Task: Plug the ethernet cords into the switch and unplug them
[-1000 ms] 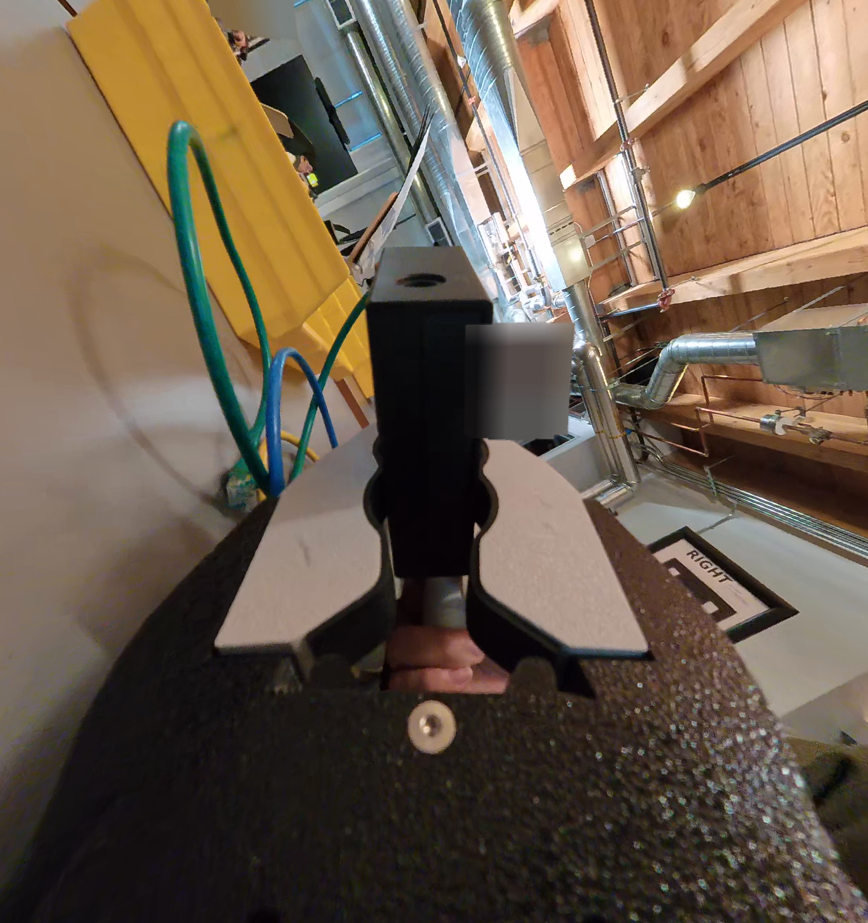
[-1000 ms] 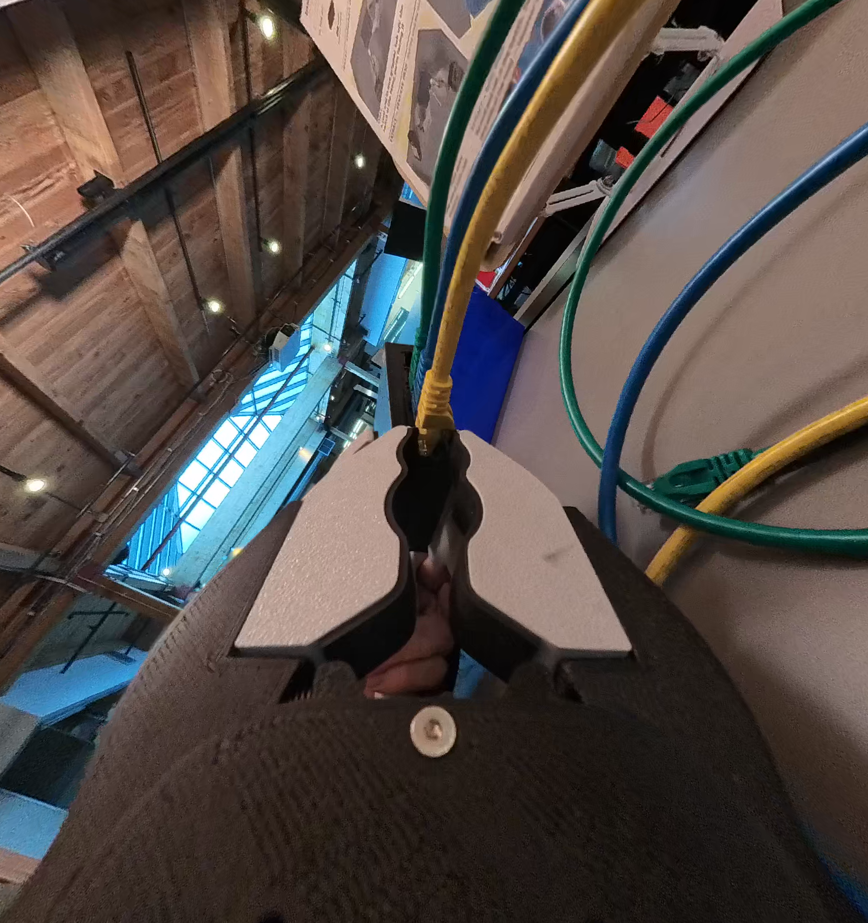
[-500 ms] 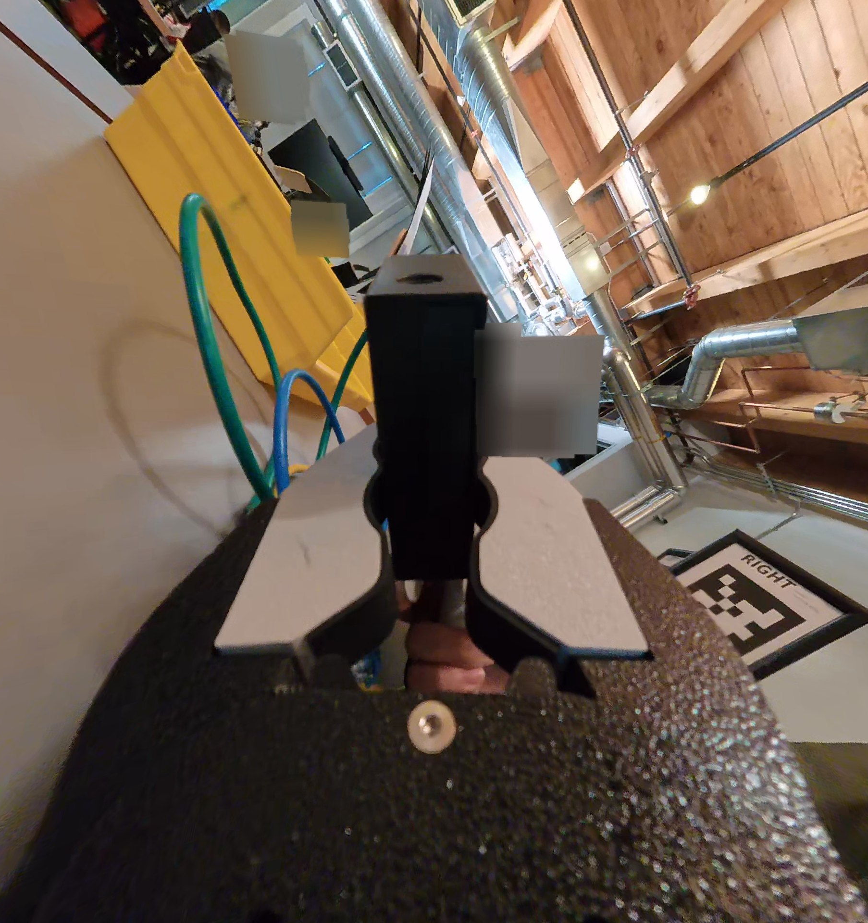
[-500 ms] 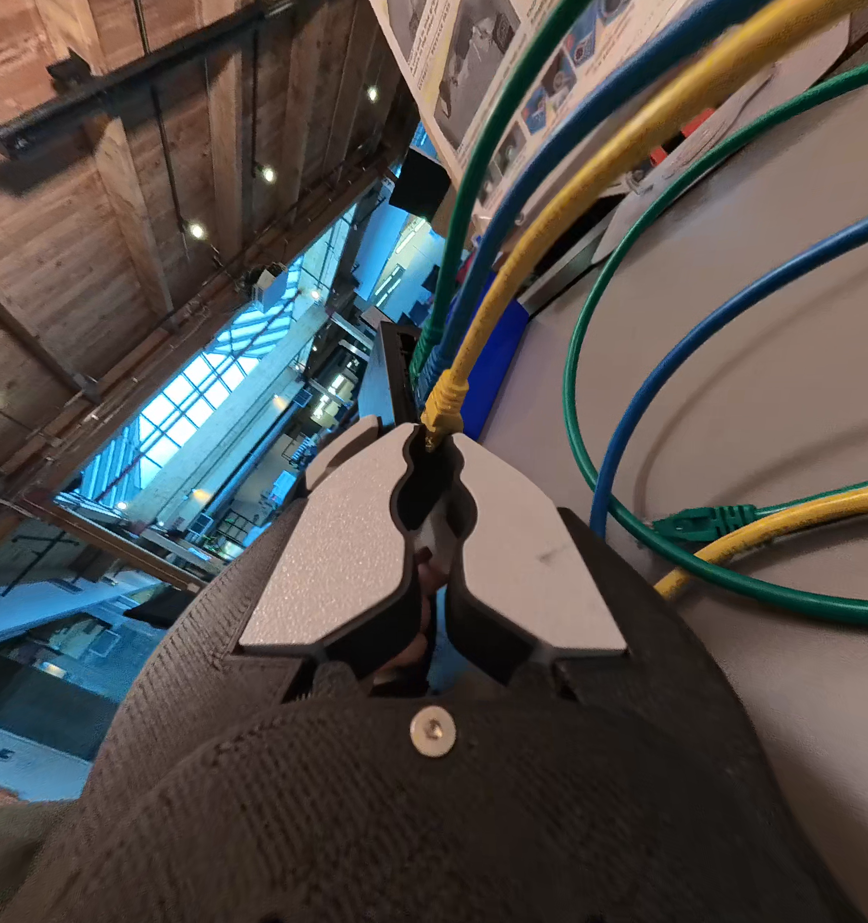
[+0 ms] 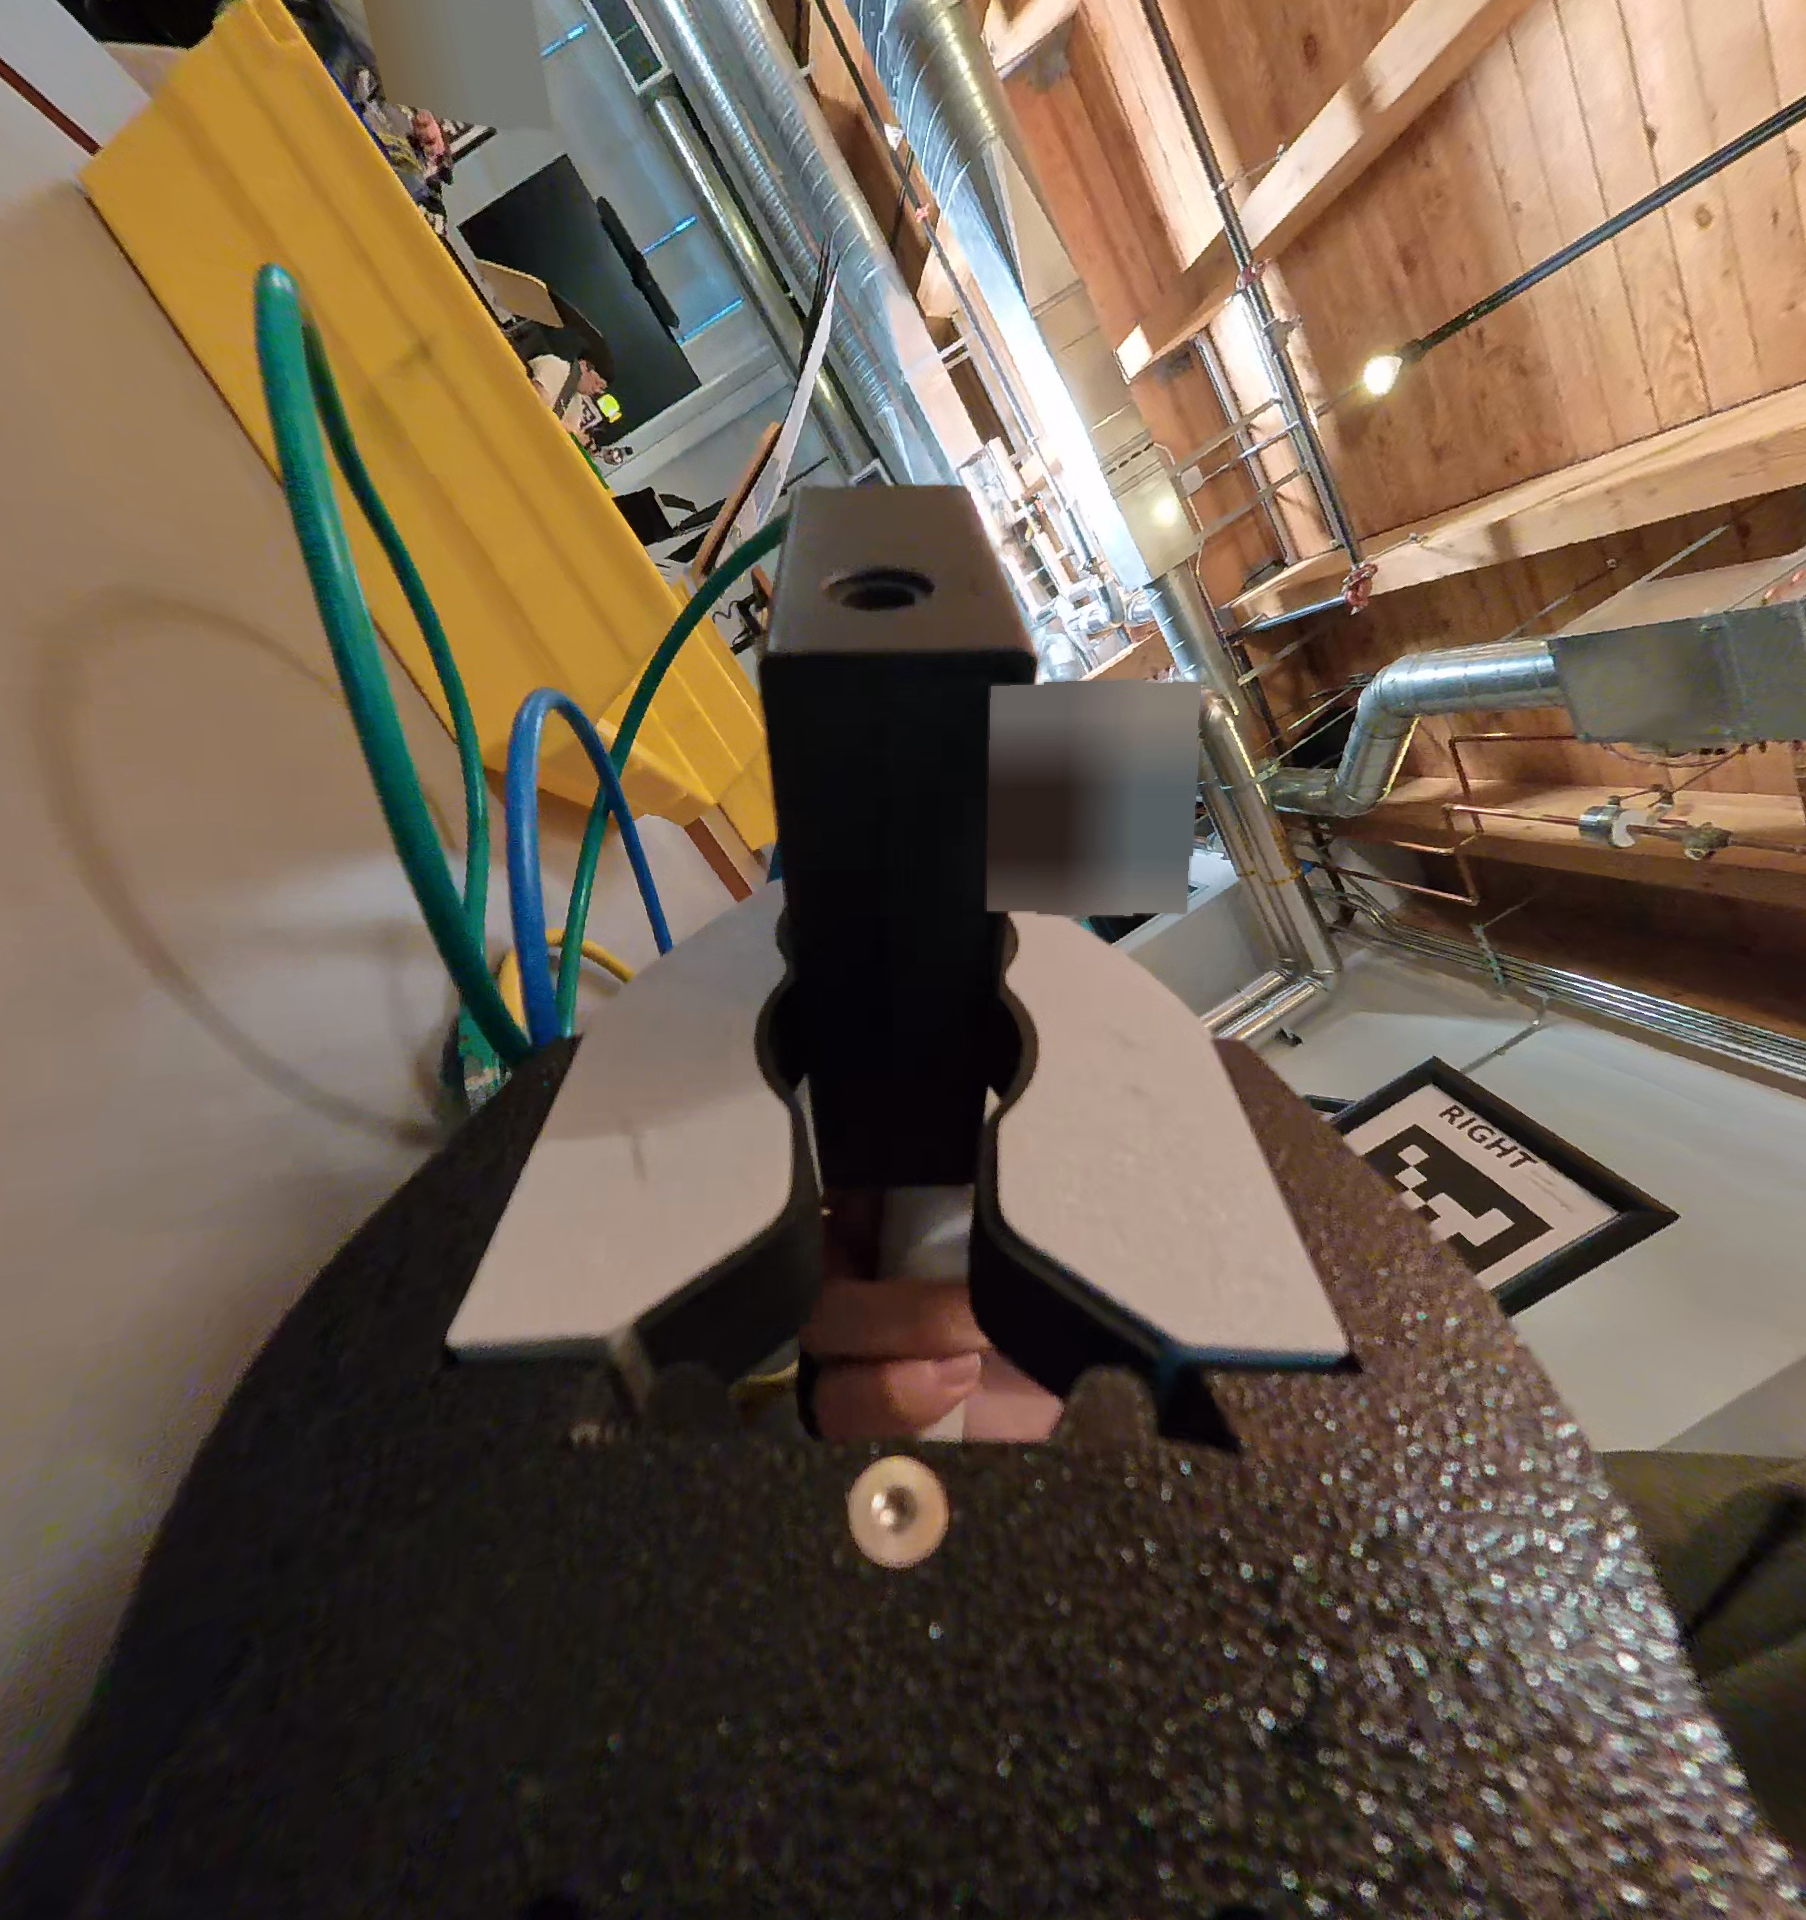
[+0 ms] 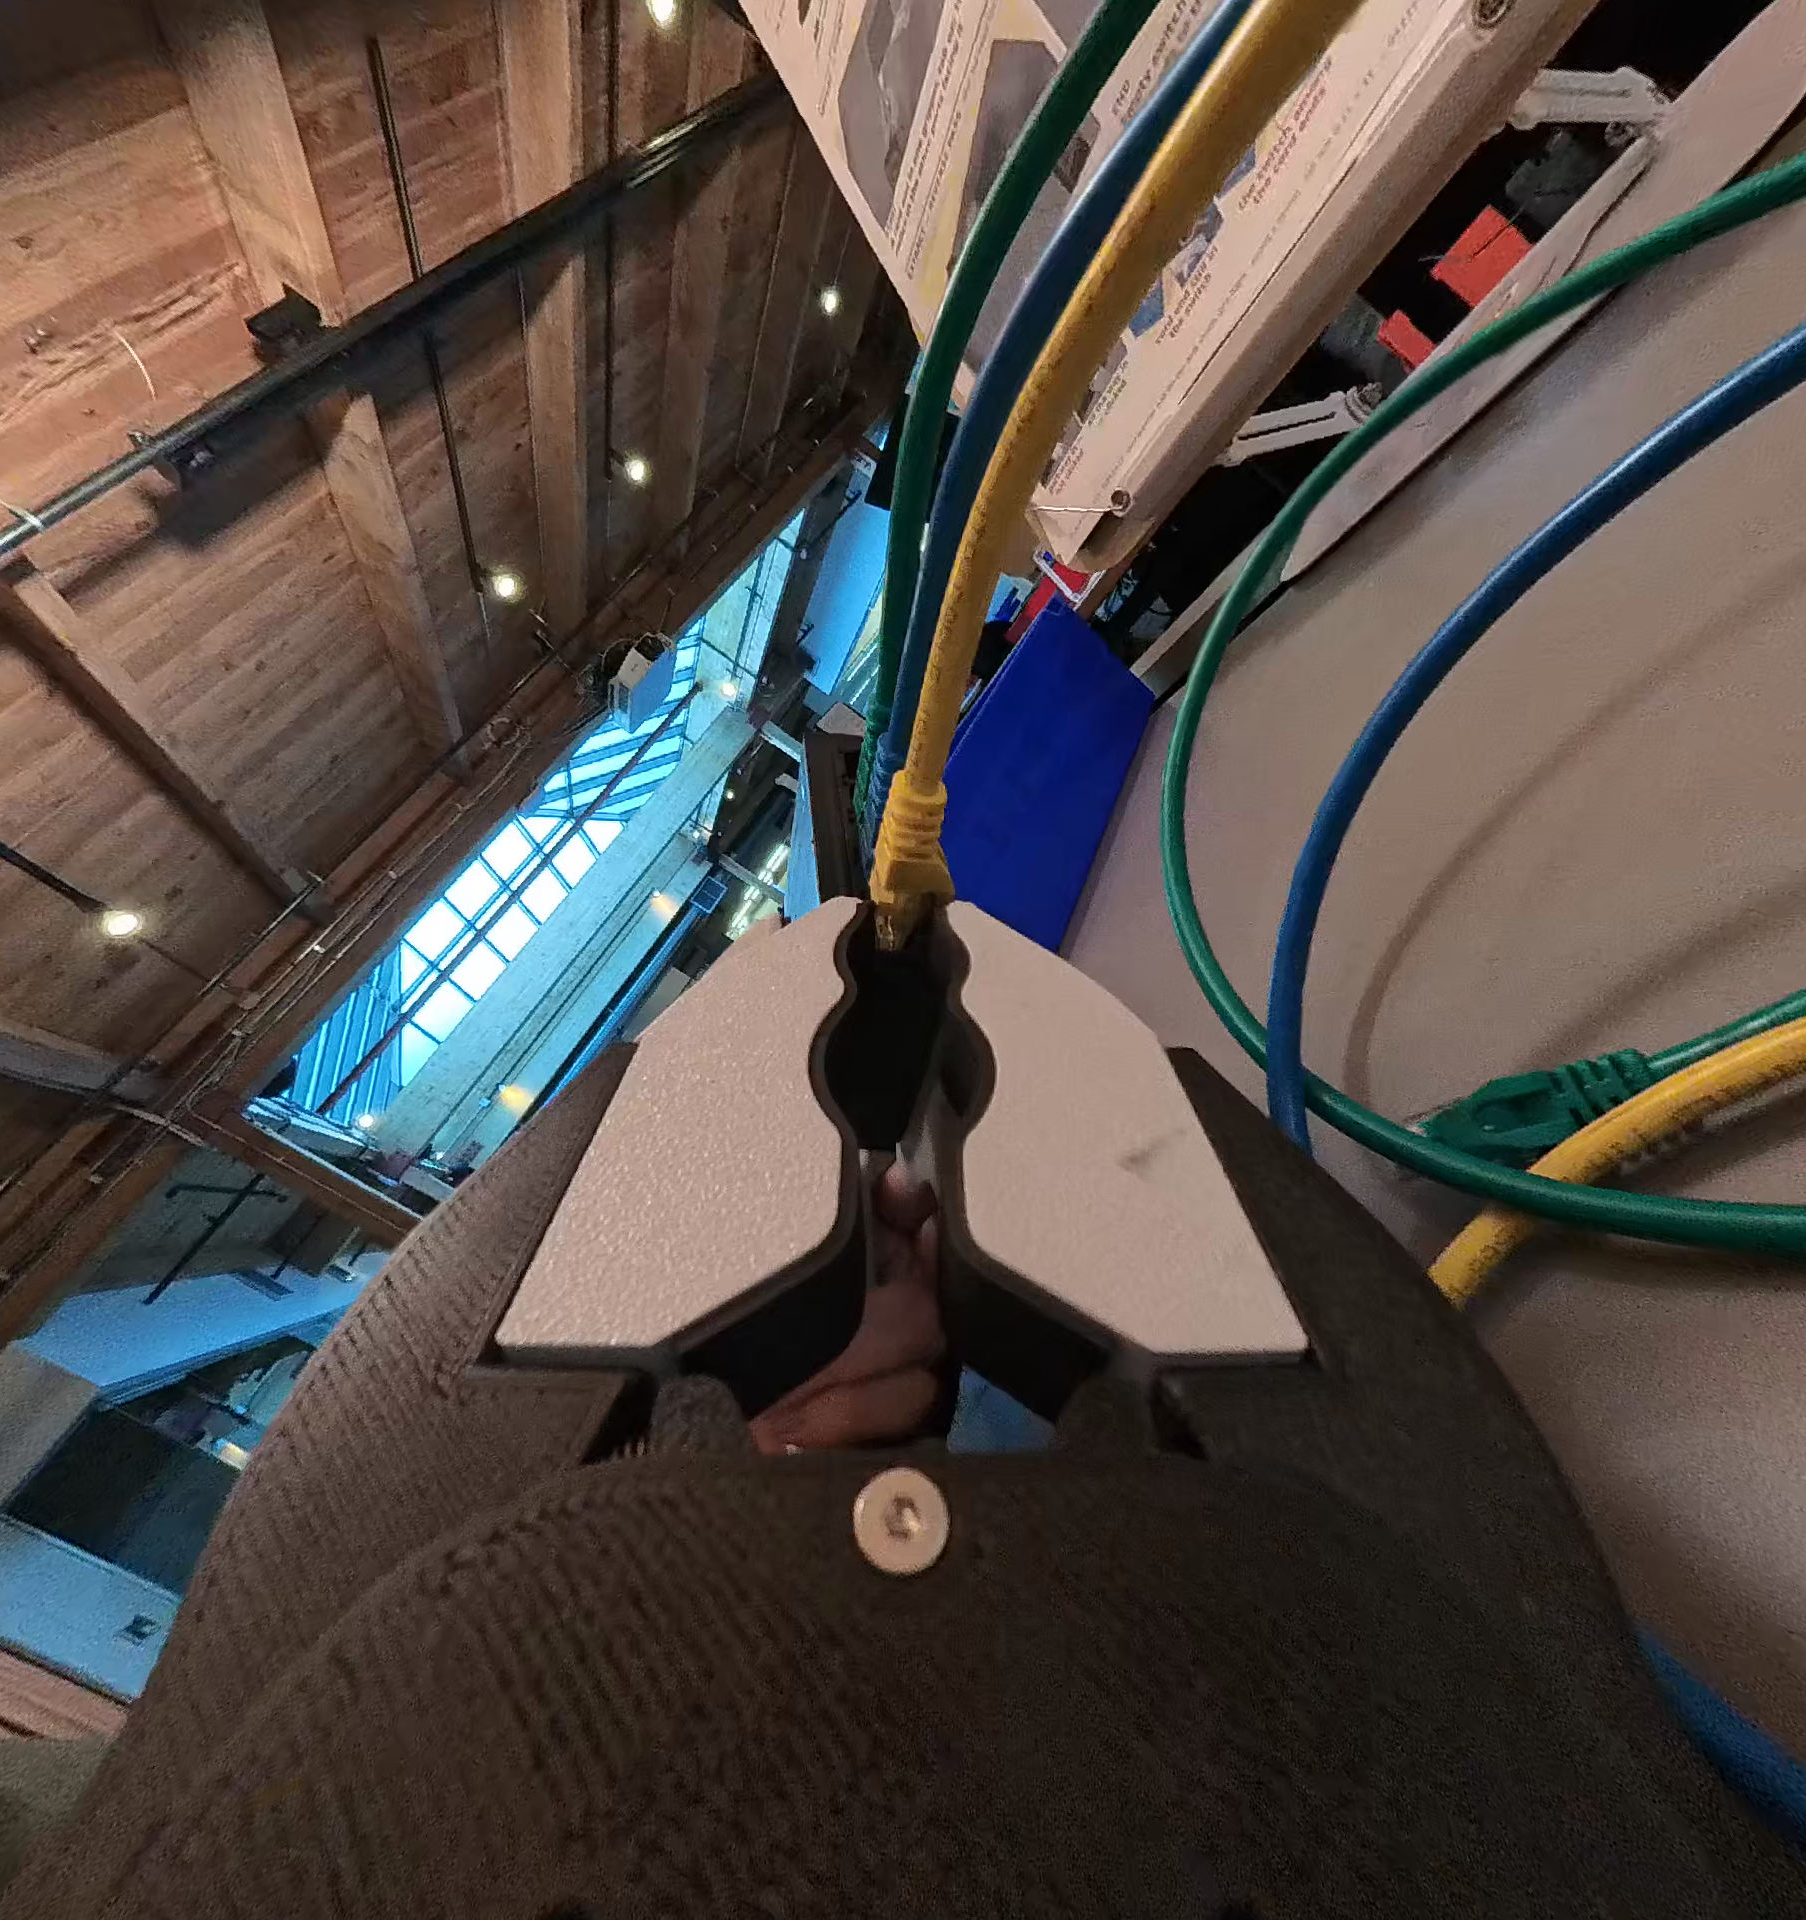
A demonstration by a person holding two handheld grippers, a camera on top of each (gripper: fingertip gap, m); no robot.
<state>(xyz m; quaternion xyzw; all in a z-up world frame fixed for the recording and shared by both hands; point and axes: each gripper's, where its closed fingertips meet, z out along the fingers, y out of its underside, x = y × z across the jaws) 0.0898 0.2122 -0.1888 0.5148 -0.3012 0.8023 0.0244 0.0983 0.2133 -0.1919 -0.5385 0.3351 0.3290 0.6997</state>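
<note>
a: while the left tongs (image 5: 894,1049) clamp the black switch (image 5: 894,821) on both sides and hold it off the desk (image 5: 99,831), where is the cord in play?

b: the yellow cord (image 6: 1003,499) ends in a plug (image 6: 909,847) pinched at the very tips of the right tongs (image 6: 904,925), which are closed nearly all the way on it. just behind the plug a green cord (image 6: 930,416) and a blue cord (image 6: 966,447) run to the same dark edge, which looks like the switch, though i can't tell whether any of the plugs are seated.

a: so which step?

b: my guess is the yellow plug is right at a port, going in or coming out; the views don't settle which.

a: and the next move?

b: a straight push or pull along the plug's axis, the left tongs bracing the switch. if unplugging, the latch tab needs pressing first.

a: anything else around?

b: loose loops of green, blue and yellow lie on the grey desk, with a free green plug (image 6: 1533,1101) beside the yellow one. a yellow bin (image 5: 442,447) stands at the far edge.
</note>
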